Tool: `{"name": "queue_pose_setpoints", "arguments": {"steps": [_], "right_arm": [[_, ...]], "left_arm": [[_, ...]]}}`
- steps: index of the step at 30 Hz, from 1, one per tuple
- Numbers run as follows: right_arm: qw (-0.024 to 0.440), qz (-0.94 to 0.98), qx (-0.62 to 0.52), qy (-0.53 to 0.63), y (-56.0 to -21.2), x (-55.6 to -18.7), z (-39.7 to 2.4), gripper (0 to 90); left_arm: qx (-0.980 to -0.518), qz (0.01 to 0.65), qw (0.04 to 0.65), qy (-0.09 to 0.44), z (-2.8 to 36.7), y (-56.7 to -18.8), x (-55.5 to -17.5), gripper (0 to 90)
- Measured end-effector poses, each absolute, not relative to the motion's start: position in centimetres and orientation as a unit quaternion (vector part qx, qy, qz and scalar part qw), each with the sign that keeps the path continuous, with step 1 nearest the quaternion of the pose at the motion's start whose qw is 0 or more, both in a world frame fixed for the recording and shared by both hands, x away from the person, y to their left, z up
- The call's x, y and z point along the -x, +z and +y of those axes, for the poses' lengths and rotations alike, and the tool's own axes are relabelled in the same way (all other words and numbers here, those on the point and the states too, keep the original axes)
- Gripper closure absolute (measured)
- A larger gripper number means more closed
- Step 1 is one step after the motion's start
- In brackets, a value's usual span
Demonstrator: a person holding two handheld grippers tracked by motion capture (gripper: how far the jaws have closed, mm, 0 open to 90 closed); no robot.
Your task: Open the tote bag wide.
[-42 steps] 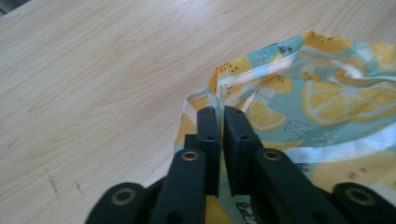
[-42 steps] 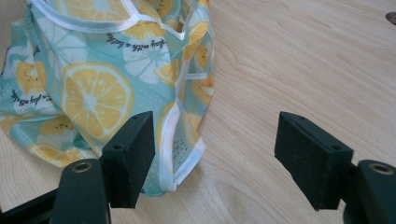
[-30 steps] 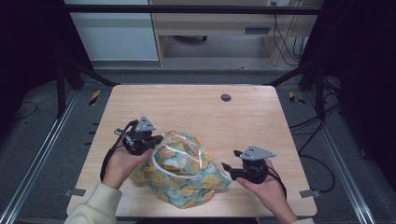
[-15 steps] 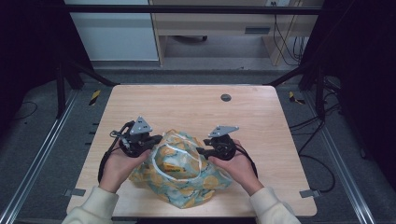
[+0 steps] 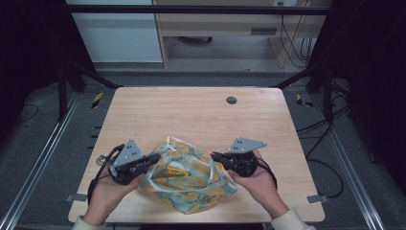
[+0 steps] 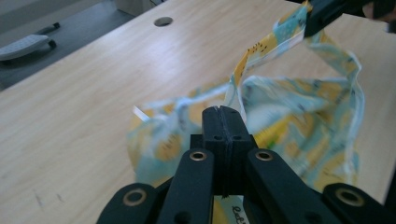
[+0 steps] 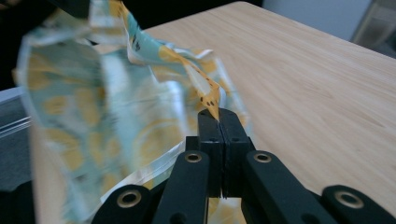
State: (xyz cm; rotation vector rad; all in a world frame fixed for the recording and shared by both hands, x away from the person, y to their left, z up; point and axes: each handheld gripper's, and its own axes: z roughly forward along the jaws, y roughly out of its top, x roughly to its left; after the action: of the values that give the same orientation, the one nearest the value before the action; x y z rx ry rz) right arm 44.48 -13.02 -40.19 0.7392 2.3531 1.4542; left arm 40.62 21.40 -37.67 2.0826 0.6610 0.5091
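Where seen from above: 1 patterned bag near the front edge of the worktop, between 2 hands.
Bag: thin film, pale teal with yellow-orange blotches and white edging; crumpled, mouth pulled open to the left and right; lower part resting on the wood.
Left hand-held gripper: at the bag's left rim, held by the left hand; grey three-cornered plate on top, cable looping off to the left.
Left hand-held gripper, own view: both black jaws pressed together, tip against blurred bag film; clamped on the bag's left edge as seen from above, though the pinch itself hidden behind the jaws.
Right hand-held gripper: at the bag's right rim, held by the right hand; grey plate on top, cable trailing right.
Right hand-held gripper, own view: jaws together, nipping a yellow-edged corner of the bag that rises straight from the tip.
Rim between the 2 grips: lifted off the wood and drawn fairly taut; in the left gripper view, a strip running up to the other gripper's black tip at top right.
Worktop: light wood, rounded corners, 1 dark round hole toward the far edge, well apart from the bag.
Surroundings: dark frame posts, grey floor, cables at the right.
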Motion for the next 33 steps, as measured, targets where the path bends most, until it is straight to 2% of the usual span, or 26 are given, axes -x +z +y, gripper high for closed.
{"name": "queue_pose_setpoints", "arguments": {"steps": [2,7,18,21,27,30,32,33], "right_arm": [[0.131,0.819,-0.234,0.508,-40.4,-42.7,-13.2,90.0],[0.123,0.833,-0.221,0.493,-41.4,-41.7,-12.8,90.0],[0.107,0.854,-0.218,0.46,-44.7,-41.5,-12.5,90.0],[0.097,0.869,-0.215,0.436,-46.0,-41.3,-12.4,89.9],[0.081,0.876,-0.222,0.421,-46.8,-41.3,-12.6,89.4],[0.084,0.877,-0.22,0.419,-46.8,-41.2,-12.4,86.6],[0.087,0.876,-0.218,0.422,-46.6,-41.1,-12.3,80.4],[0.089,0.873,-0.215,0.428,-46.3,-40.9,-12.4,73.0]], "left_arm": [[-0.834,0.268,0.443,0.191,21.8,-38.7,-39.8,90.0],[-0.842,0.269,0.435,0.173,22.3,-41.4,-39.3,90.0],[-0.853,0.304,0.398,0.145,21.8,-44.8,-39.3,90.0],[-0.865,0.298,0.374,0.154,21.1,-45.4,-39.5,90.0],[-0.869,0.296,0.365,0.153,21.1,-46.0,-39.2,90.0],[-0.872,0.299,0.359,0.146,21.3,-46.5,-39.1,90.0],[-0.874,0.299,0.354,0.146,21.3,-46.7,-39.0,90.0],[-0.874,0.299,0.355,0.147,21.3,-46.7,-38.9,90.0]]}}
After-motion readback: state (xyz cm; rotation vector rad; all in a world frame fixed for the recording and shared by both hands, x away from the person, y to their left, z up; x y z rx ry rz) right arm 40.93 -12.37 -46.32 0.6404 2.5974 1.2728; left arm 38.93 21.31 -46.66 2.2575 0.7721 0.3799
